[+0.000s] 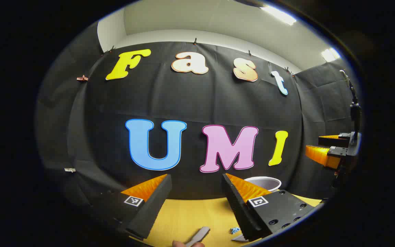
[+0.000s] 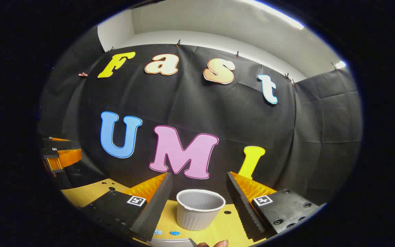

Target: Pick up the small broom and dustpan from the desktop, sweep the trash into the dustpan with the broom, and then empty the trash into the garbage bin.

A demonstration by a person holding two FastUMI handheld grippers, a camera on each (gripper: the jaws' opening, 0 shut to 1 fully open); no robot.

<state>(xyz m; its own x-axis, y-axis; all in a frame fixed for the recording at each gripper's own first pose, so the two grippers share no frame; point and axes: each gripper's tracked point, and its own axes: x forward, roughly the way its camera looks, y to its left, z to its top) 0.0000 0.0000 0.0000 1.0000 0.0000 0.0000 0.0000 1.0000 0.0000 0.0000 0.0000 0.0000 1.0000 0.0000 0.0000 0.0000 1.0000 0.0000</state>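
We hold both tongs, left (image 1: 195, 192) and right (image 2: 199, 192), wide and empty above the tabletop (image 1: 187, 214); the broom handle (image 1: 199, 235) lies below, likely light and stiff, best pinched mid-handle

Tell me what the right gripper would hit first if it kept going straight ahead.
Probably the white cup on the yellow table: it sits between the right gripper's open fingers, though the line may pass above its rim.
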